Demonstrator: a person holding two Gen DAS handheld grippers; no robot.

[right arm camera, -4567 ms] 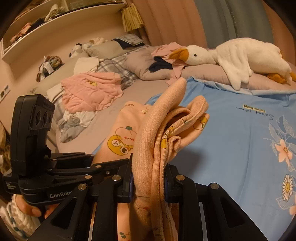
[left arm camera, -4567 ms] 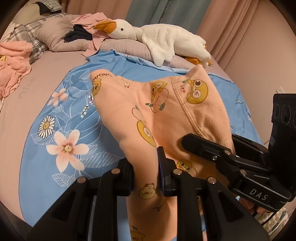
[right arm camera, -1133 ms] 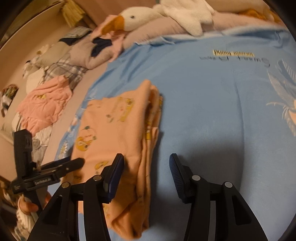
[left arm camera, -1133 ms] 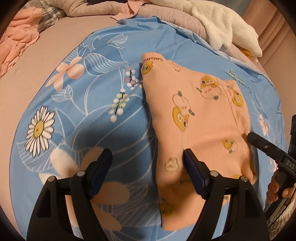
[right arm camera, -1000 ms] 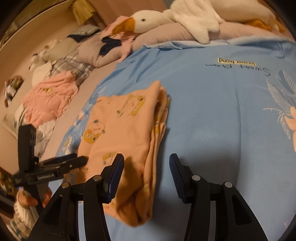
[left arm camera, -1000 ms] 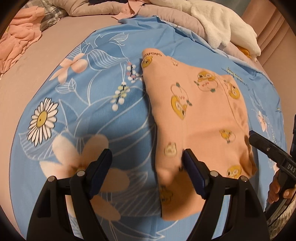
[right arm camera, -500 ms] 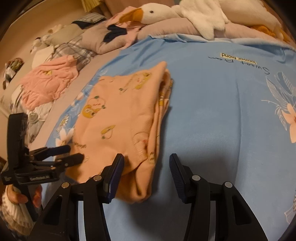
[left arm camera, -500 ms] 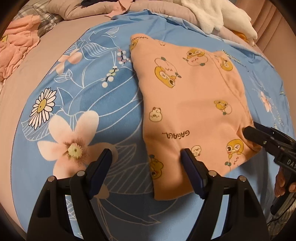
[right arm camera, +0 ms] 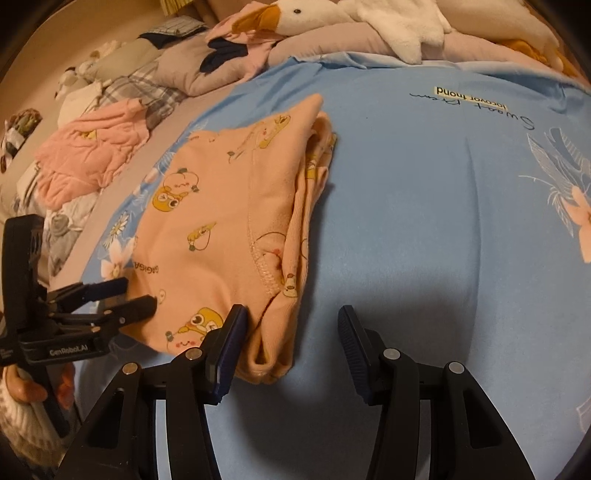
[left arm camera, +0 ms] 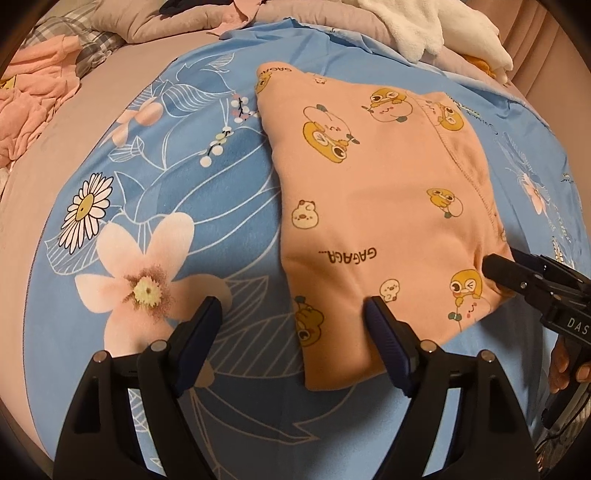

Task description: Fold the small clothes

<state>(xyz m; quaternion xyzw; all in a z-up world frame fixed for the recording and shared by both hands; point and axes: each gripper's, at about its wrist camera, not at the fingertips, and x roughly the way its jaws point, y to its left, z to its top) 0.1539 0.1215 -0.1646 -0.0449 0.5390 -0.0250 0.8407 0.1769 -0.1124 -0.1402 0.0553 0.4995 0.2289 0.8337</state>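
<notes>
A folded peach garment (left arm camera: 373, 206) with yellow cartoon prints lies flat on the blue flowered blanket (left arm camera: 177, 192). My left gripper (left arm camera: 295, 325) is open and empty, its right finger at the garment's near edge and its left finger over the blanket. My right gripper (right arm camera: 291, 336) is open and empty at the garment's (right arm camera: 229, 221) near right corner, its left finger touching the fold. The right gripper also shows at the right edge of the left wrist view (left arm camera: 532, 284). The left gripper also shows at the left of the right wrist view (right arm camera: 122, 291).
A white plush goose (right arm camera: 332, 22) lies on grey pillows (right arm camera: 207, 70) at the head of the bed. A heap of pink clothes (right arm camera: 92, 151) sits on the left side of the bed. More blue blanket (right arm camera: 461, 221) stretches to the right.
Both grippers have let go of the garment and opened. It now lies folded flat on the blanket, and both grippers have pulled back toward its near edge.
</notes>
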